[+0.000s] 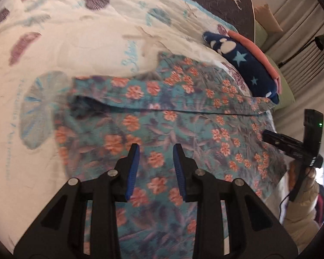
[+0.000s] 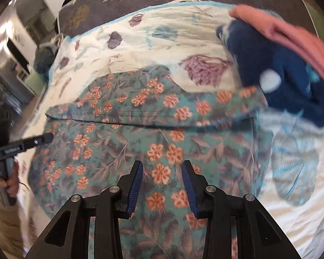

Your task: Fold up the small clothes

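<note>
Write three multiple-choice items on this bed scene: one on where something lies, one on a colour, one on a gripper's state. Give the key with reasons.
1. Where does the navy star-print garment lie?
A. on the floral garment's near hem
B. beyond the floral garment, against a pink folded piece
C. between the left gripper's fingers

2. What colour are the flowers on the floral garment?
A. orange-pink
B. yellow
C. white

3. How is the left gripper?
A. shut on the cloth
B. open, holding nothing
C. out of view

Key: 1 B, the navy piece sits at the floral garment's far edge with pink cloth beside it. 2 A, orange-pink blooms on teal. 3 B, a clear gap shows between its blue pads, cloth visible behind.
</note>
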`<act>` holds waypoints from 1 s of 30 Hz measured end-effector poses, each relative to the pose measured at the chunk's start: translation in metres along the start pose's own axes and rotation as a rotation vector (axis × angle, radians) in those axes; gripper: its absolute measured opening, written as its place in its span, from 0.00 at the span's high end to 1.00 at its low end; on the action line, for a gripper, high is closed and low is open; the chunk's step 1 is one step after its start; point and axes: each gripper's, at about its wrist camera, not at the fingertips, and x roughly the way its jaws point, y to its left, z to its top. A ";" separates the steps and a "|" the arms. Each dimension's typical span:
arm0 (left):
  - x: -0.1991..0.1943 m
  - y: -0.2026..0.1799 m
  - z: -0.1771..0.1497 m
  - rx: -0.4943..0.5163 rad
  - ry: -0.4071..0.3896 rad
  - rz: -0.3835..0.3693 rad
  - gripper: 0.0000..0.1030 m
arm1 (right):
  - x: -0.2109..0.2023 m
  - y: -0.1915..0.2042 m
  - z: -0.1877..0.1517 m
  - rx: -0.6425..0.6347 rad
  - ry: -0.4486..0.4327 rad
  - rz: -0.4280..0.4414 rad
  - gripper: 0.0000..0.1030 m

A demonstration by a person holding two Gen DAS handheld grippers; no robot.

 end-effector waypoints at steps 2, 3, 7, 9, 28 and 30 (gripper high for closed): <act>-0.020 0.005 -0.012 0.011 -0.051 0.042 0.61 | -0.020 -0.014 -0.015 0.028 -0.043 0.020 0.63; -0.030 0.011 -0.020 -0.001 -0.073 0.041 0.55 | -0.031 -0.017 -0.024 0.038 -0.069 0.020 0.63; -0.065 0.038 -0.070 -0.095 -0.141 0.023 0.38 | -0.077 -0.038 -0.077 0.118 -0.143 0.085 0.59; -0.071 0.057 -0.101 -0.186 -0.114 -0.005 0.38 | -0.085 -0.047 -0.103 0.195 -0.142 0.125 0.55; -0.073 0.027 -0.104 -0.247 -0.142 -0.270 0.91 | -0.063 -0.053 -0.102 0.543 -0.203 0.431 0.97; -0.093 0.023 -0.117 -0.222 -0.140 -0.276 0.91 | -0.084 -0.044 -0.110 0.504 -0.210 0.431 0.97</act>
